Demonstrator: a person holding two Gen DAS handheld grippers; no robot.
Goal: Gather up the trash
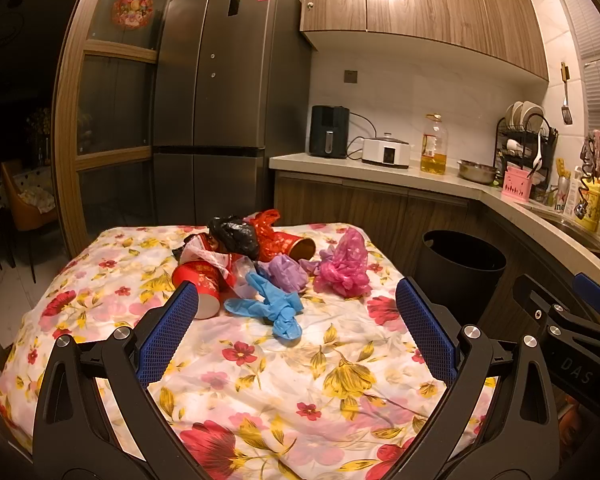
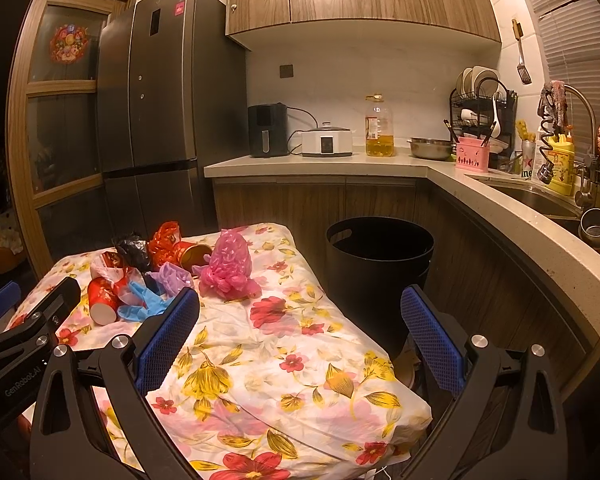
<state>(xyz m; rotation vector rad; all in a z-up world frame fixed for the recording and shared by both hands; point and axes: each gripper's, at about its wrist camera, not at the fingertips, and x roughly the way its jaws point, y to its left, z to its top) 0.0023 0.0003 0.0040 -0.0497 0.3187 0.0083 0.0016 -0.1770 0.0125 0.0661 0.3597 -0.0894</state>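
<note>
Both claws, left (image 1: 296,322) stamped "GenRobot.AI", right (image 2: 300,326) "DAS", gape wide, holding nothing.

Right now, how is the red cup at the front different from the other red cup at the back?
The front red cup shows its white base toward the camera; the back red cup shows its open mouth with a gold-looking inside. The front red cup lies at the near left edge of the pile, beside the blue glove; the back red cup lies farther away, behind the purple bag. Both are red, patterned and tipped on their sides on the flowered cloth.
</note>
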